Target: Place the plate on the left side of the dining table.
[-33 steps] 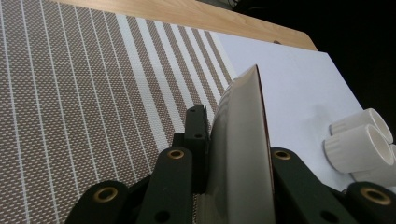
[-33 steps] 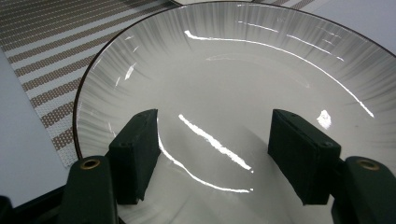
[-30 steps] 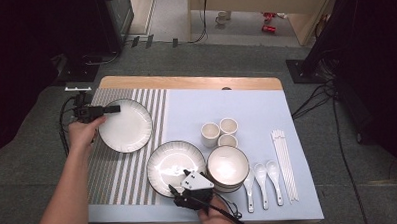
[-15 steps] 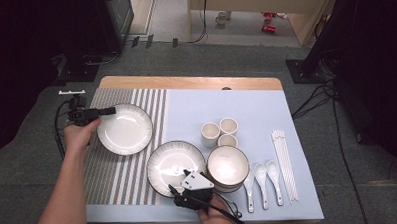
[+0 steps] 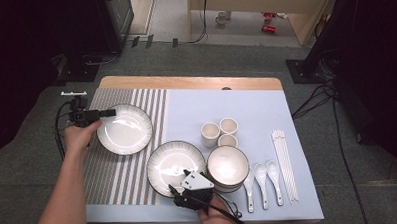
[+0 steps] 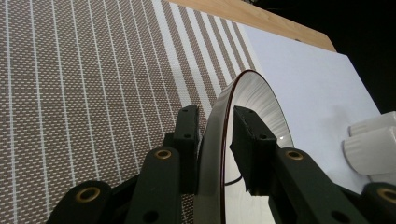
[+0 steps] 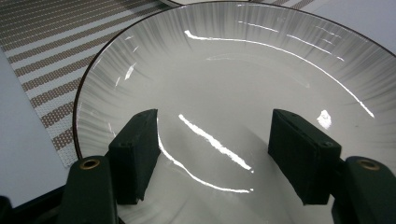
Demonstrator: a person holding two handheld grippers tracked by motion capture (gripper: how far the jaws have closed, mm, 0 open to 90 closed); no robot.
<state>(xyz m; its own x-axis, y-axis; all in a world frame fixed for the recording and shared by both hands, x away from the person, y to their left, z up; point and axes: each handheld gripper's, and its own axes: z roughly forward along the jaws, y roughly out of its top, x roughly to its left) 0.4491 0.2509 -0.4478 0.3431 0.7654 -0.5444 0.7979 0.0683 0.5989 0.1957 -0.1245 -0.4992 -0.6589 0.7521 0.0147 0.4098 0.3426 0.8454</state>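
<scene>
Straddling the rim of the white ribbed plate with a dark edge [image 6: 252, 100], left tool [image 6: 215, 135] just easing apart, pads barely off it. Seen from above: same plate [image 5: 124, 128] on the striped brown placemat [image 5: 103, 170]. Right tool [image 7: 215, 149] spread wide over the second white plate [image 7: 243, 70]. Pale blue worktop cover [image 5: 256, 107], grey carpet [image 5: 33, 163] around.
</scene>
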